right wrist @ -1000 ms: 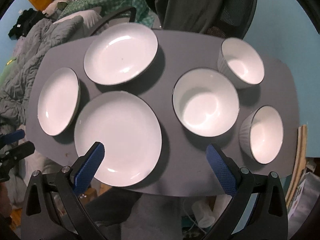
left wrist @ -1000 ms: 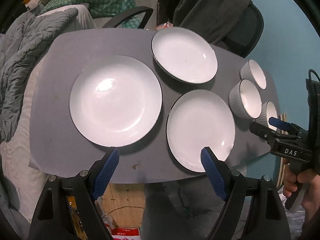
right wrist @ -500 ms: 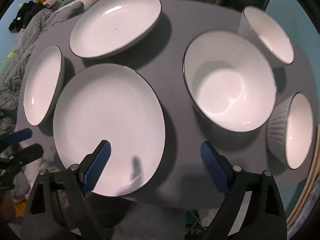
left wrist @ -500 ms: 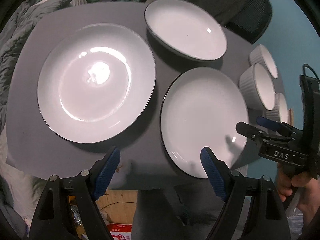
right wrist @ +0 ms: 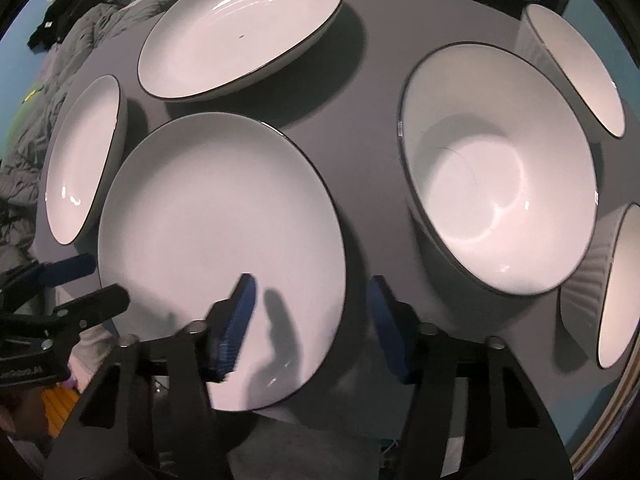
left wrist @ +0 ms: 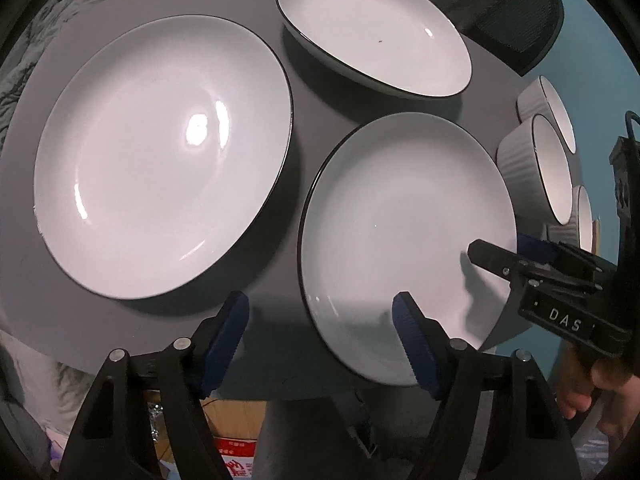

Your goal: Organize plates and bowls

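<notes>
White dark-rimmed dishes lie on a grey table (left wrist: 316,92). In the left wrist view: a large plate (left wrist: 160,152), a deep plate (left wrist: 372,28) behind, a near plate (left wrist: 404,240), ribbed bowls (left wrist: 532,164) at right. My left gripper (left wrist: 320,340) is open over the table edge by the near plate's left rim. My right gripper (right wrist: 308,320) is open, straddling the right rim of the near plate (right wrist: 220,248); it also shows in the left wrist view (left wrist: 500,250). A big bowl (right wrist: 496,184) and ribbed bowls (right wrist: 576,64) lie right.
A dark office chair (left wrist: 508,8) draped with cloth stands behind the table. A grey quilt (right wrist: 52,76) lies at left. A teal wall (left wrist: 600,60) is at right. A cardboard box (left wrist: 232,448) sits on the floor under the table.
Both grippers have moved forward and down toward the near plate. The right gripper's jaws have narrowed around the plate's right rim. The dishes have not moved.
</notes>
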Motion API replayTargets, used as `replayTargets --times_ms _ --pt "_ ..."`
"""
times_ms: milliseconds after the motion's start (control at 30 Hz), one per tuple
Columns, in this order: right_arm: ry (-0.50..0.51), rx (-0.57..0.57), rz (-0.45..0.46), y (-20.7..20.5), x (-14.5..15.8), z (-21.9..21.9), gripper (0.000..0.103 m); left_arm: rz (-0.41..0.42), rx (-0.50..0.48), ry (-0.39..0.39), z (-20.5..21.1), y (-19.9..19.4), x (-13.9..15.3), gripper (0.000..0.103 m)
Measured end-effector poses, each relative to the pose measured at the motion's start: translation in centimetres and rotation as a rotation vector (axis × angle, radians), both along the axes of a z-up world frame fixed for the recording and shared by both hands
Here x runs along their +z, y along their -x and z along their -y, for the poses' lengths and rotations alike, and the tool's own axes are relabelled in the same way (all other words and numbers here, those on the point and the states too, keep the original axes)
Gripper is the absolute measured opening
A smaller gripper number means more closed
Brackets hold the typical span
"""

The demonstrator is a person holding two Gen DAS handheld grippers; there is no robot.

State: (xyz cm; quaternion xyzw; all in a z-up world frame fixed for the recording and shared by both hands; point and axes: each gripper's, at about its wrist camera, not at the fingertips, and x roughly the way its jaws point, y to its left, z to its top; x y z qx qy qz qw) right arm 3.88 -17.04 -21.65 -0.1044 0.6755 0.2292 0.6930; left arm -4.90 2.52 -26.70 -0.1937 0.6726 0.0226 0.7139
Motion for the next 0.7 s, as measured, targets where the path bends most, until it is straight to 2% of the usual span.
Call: replayTargets --times_ms 33,100,267,333,400,433,600,700 --pt "-0.001 0.004 -0.006 -0.2 -0.1 0.0 0.046 -0.004 0.001 0.003 0.0 -0.1 -0.1 0.068" --pt "-0.005 0.012 -0.023 -0.5 -0.3 -0.1 0.036 -0.008 0.004 0.005 0.1 -0.4 -0.2 0.066" --pt "-0.011 0.012 -0.044 -1.2 -0.3 0.1 0.033 -0.003 0.01 -0.006 0.1 -0.7 -0.6 0.064" --pt "-0.011 0.001 -0.045 -1.5 -0.3 0.3 0.033 -0.01 0.023 -0.004 -0.1 -0.8 -0.9 0.059" --pt "-0.013 0.001 -0.045 -1.5 -0.4 0.4 0.033 -0.023 0.034 -0.004 -0.3 -0.8 -1.0 0.058" --pt "-0.012 0.0 -0.047 -2.3 -0.9 -1.0 0.033 -0.027 0.037 -0.005 -0.4 -0.8 -1.1 0.058" --pt "-0.015 -0.006 -0.07 -2.4 -1.1 -1.1 0.033 -0.034 0.041 -0.001 -0.8 -0.9 -1.3 0.056" --pt "-0.023 -0.014 -0.075 -3.0 -1.3 -0.7 0.033 -0.034 0.036 0.005 -0.6 -1.2 -1.4 0.048"
